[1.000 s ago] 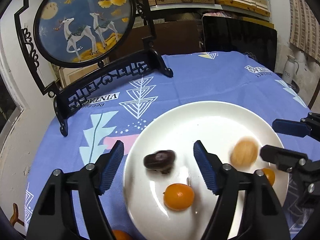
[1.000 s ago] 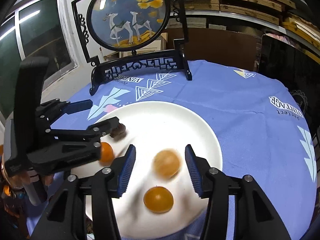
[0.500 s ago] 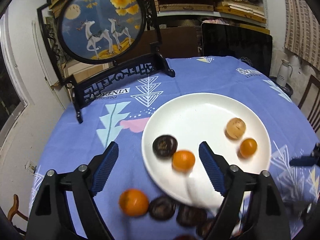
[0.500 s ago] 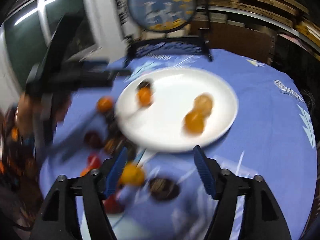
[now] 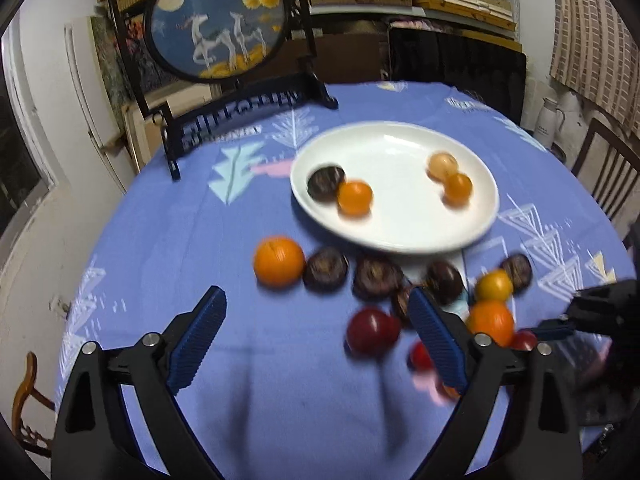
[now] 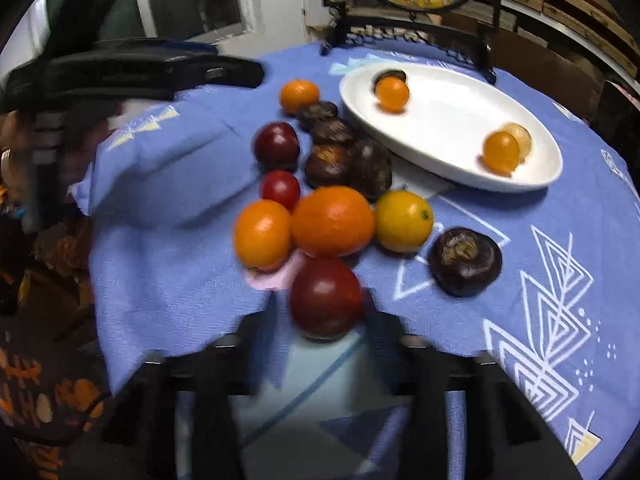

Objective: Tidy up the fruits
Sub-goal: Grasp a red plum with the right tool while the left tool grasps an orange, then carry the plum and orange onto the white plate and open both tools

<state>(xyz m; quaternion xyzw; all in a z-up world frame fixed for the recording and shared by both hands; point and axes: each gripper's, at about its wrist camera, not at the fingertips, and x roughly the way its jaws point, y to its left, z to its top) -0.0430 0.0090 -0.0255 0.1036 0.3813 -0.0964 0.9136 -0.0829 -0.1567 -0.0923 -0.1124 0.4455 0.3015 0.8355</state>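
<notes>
The left gripper [image 5: 316,340] is black plastic, two angular arms ending in blue ribbed pads [image 5: 198,338], with round silver screws at the joints. The right gripper [image 6: 326,344] is the same black frame, blurred and dark in its own view. The person's sleeve [image 6: 48,392] is dark with orange patterning.
</notes>
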